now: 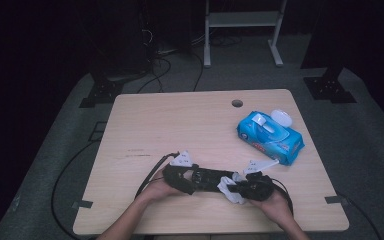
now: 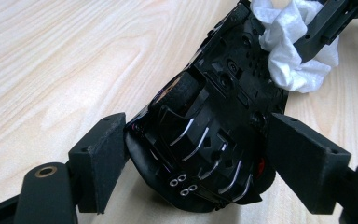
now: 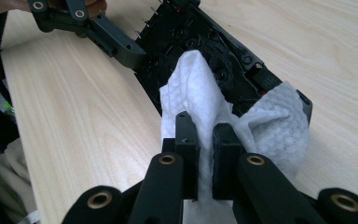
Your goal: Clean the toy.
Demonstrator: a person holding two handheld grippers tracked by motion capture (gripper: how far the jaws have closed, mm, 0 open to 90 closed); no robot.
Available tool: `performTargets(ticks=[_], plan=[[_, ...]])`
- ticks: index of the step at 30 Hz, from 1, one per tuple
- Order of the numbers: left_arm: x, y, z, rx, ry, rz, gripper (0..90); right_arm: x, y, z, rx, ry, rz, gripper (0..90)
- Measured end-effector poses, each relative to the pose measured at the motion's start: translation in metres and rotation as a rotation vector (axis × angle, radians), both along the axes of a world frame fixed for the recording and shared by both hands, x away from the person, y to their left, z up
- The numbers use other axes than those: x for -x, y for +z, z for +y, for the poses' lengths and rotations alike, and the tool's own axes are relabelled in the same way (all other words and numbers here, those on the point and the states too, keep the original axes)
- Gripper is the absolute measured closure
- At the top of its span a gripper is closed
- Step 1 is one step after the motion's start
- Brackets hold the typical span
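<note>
A black toy car point(image 1: 207, 180) lies underside up between the jaws of my left gripper point(image 1: 192, 181), near the table's front edge. In the left gripper view the two pads press on the car's point(image 2: 223, 93) sides, with the gripper point(image 2: 198, 140) shut on it. My right gripper point(image 1: 236, 189) comes in from the right, shut on a crumpled white wipe point(image 1: 228, 190). In the right gripper view the wipe point(image 3: 191, 84) is pinched between the narrow jaws of the right gripper point(image 3: 205, 135) and lies against the car's point(image 3: 205, 42) underside. The left gripper's finger point(image 3: 116, 44) shows beyond it.
A blue pack of wet wipes point(image 1: 270, 136) with its white lid flipped open lies at the right of the wooden table point(image 1: 180, 120). A cable hole point(image 1: 237, 103) sits near the far edge. Cables run over the floor at left, and a white frame stands behind.
</note>
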State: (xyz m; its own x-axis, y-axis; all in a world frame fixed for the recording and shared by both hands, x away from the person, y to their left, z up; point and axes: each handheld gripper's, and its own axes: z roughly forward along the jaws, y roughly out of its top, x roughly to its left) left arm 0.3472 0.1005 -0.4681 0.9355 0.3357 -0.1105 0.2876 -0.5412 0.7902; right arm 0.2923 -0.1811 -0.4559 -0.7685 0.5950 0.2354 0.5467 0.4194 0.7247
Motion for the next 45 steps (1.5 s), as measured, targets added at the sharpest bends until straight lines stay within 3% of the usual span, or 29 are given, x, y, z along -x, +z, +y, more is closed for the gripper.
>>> performTargets(ticks=[2,7,16,24,28,32,38,41,43,45], plan=[[0.0,-0.001,0.001,0.013,-0.004,0.019,21.4,0.002,0.0,0.0,-0.004,0.006,0.0,83.6],[-0.001,-0.002,0.001,0.018,-0.008,0.02,21.4,0.005,-0.001,0.0,-0.002,0.012,-0.013,83.6],[-0.004,-0.003,0.002,0.03,-0.014,0.039,21.6,0.01,-0.002,0.004,0.036,0.04,-0.054,84.1],[0.006,0.001,0.001,-0.007,-0.026,-0.066,21.8,0.009,-0.001,0.003,0.014,0.04,-0.026,83.6],[0.013,0.001,-0.002,-0.021,-0.02,-0.181,21.8,0.005,0.002,0.003,0.015,0.03,-0.046,83.5],[0.014,-0.001,-0.002,-0.019,0.008,-0.218,21.9,-0.001,0.003,0.004,0.032,0.021,-0.061,83.5],[0.021,0.0,-0.004,-0.045,0.007,-0.297,22.0,0.0,0.005,0.004,0.032,0.018,-0.066,83.4],[0.024,-0.001,-0.004,-0.045,0.011,-0.319,22.1,0.001,0.023,-0.002,-0.064,-0.013,-0.092,83.4],[0.026,-0.001,-0.004,-0.044,0.017,-0.327,22.2,-0.003,0.038,-0.003,-0.072,-0.055,-0.131,83.5],[0.028,-0.001,-0.004,-0.05,0.017,-0.342,22.3,-0.011,0.046,-0.003,-0.1,-0.101,-0.12,83.4]])
